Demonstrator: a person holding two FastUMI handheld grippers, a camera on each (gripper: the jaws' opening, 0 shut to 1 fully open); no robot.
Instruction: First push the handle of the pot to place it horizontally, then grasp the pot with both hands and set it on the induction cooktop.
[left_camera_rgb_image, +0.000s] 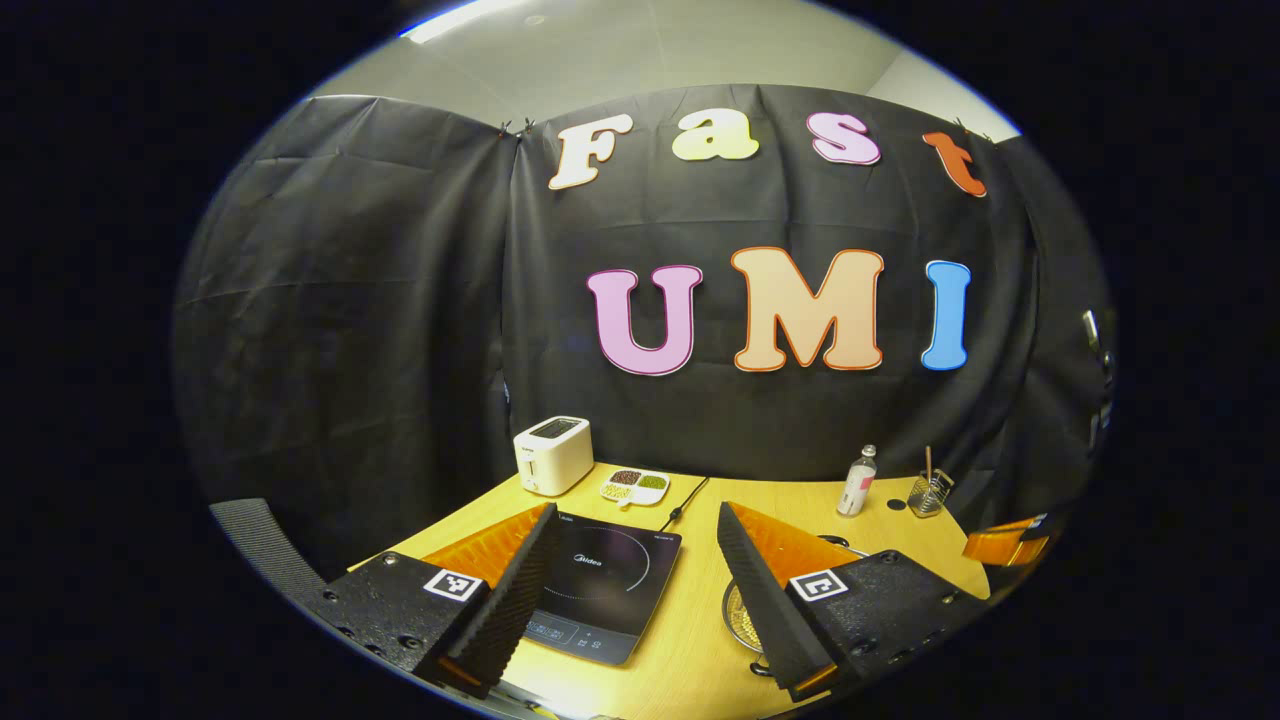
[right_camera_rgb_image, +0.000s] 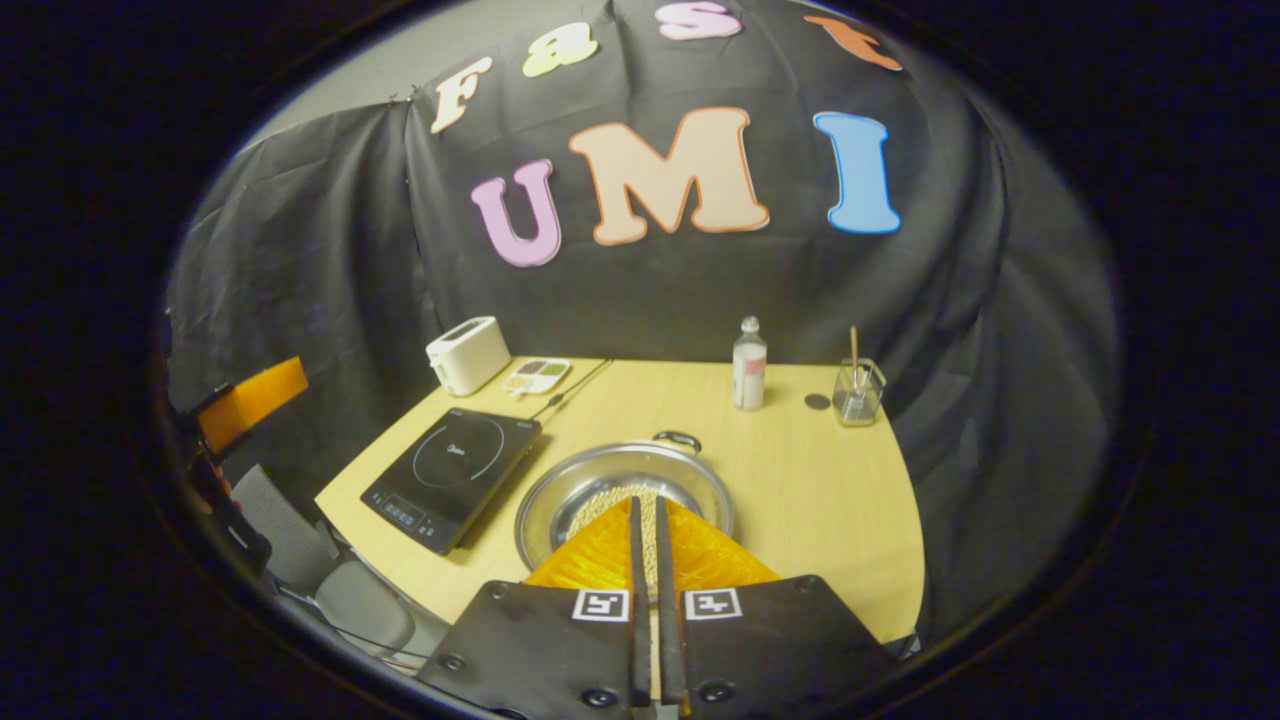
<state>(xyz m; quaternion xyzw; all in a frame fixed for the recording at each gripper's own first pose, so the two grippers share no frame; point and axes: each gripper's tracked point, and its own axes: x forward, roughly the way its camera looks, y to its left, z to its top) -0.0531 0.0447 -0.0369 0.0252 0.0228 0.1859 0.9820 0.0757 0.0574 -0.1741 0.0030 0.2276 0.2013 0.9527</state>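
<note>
Black cloth walls off the booth on three sides; below it a light wood desk (right_camera_rgb_image: 830, 490) carries everything.

Pot (right_camera_rgb_image: 625, 490): shallow, wide, shiny metal, a dark loop handle (right_camera_rgb_image: 677, 440) on its far rim, pale grain-like stuff inside. It sits on the desk just right of the cooktop (right_camera_rgb_image: 450, 475), apart from it, not on it. In the left gripper view only a sliver of the pot (left_camera_rgb_image: 738, 612) shows behind my right-hand finger.

Cooktop: flat black slab, ring printed on the glass, control strip on the near edge. There is a logo in the ring; the rules say no reading labels, so skipping it.

Far edge of the desk: white toaster (right_camera_rgb_image: 467, 354), small divided dish (right_camera_rgb_image: 537, 375) beside it, bottle (right_camera_rgb_image: 748, 364) with a label too small to read, glass holder (right_camera_rgb_image: 858, 392) with a stick in it.

Left gripper (left_camera_rgb_image: 635, 530): fingers wide apart, holding nothing, above the cooktop (left_camera_rgb_image: 605, 590).
Right gripper (right_camera_rgb_image: 648, 520): fingers nearly together, a thin gap between them, nothing clamped, tips above the pot's near side. Contact with the pot: cannot tell.
</note>
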